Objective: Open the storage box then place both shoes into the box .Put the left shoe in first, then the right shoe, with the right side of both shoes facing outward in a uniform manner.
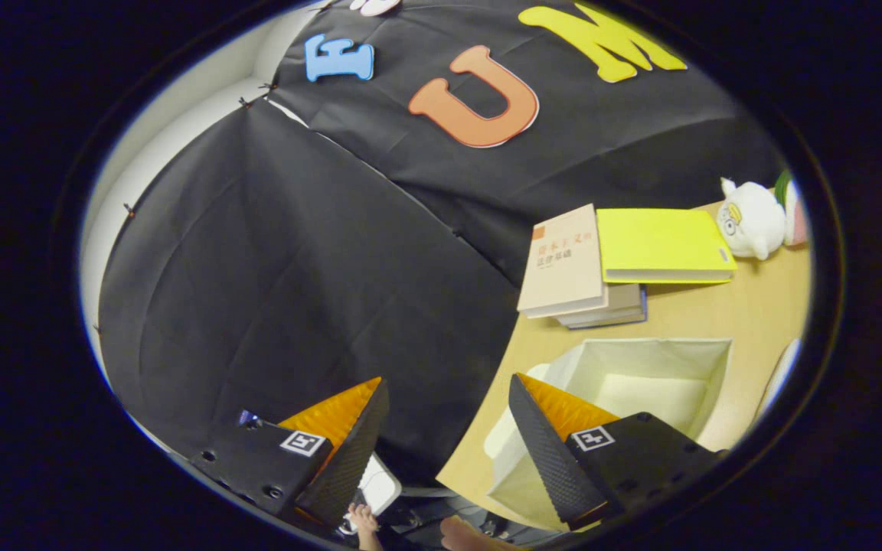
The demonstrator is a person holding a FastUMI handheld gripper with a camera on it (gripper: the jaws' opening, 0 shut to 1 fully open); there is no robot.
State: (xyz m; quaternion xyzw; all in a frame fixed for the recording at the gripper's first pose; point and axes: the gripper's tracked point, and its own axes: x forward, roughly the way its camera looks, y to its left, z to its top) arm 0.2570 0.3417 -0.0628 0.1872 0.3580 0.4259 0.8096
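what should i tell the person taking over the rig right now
Gripper: jaws open, holding nothing, raised and tilted off the edge of the table.
Storage box: on the table just beyond one finger, top open, and the part of the inside that shows looks empty.
Stack of books and a plush toy sit past the box, apart from it.
A person's hand shows low between the fingers.
Done: the box appears open.
Left: find the shoes, put the left one in first, then the right one, right sides facing outward.
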